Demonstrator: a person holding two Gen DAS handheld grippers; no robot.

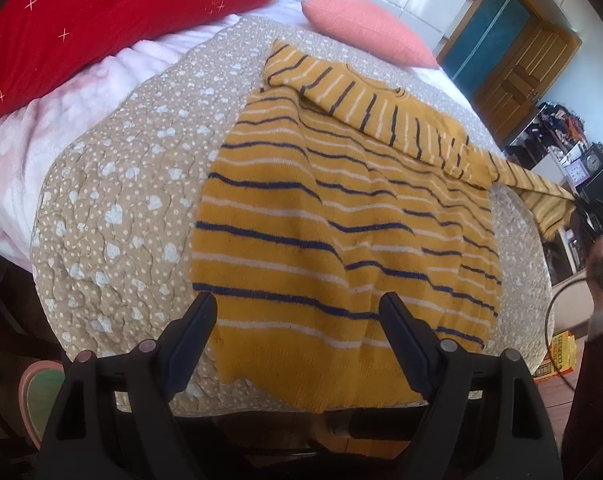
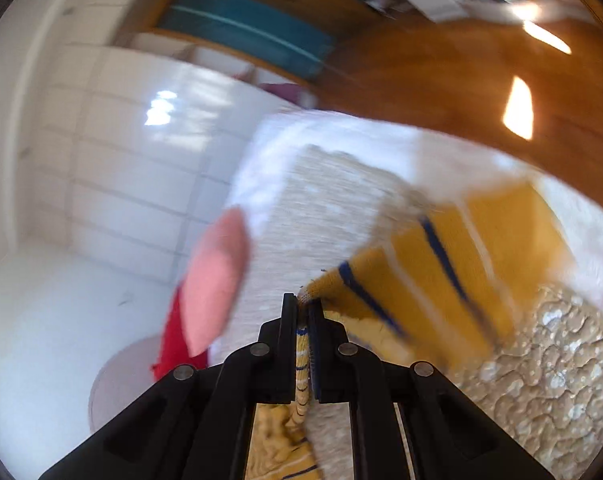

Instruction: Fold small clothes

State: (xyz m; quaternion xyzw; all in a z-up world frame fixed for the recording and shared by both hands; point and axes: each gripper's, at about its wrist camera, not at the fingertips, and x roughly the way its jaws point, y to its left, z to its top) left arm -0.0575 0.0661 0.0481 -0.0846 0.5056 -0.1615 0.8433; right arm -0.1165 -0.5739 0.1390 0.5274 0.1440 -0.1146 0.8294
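A yellow sweater [image 1: 333,216] with navy and white stripes lies spread on the beige dotted quilt [image 1: 121,208]. One sleeve is folded across its chest. The other sleeve [image 1: 537,192] stretches off to the right, lifted off the bed. My left gripper [image 1: 297,308] is open, its fingers over the sweater's bottom hem, holding nothing. My right gripper [image 2: 303,304] is shut on the sleeve [image 2: 421,264], pinching the striped cuff between its fingers. The right wrist view is blurred by motion. The right gripper also shows in the left wrist view [image 1: 595,216] at the far right edge.
A red pillow [image 1: 101,12] and a pink cushion [image 1: 365,28] lie at the head of the bed. A pink blanket [image 1: 41,128] lies left of the quilt. A wooden door [image 1: 513,56] and cluttered shelves [image 1: 557,140] stand beyond the bed. A yellow box [image 1: 557,356] lies on the floor.
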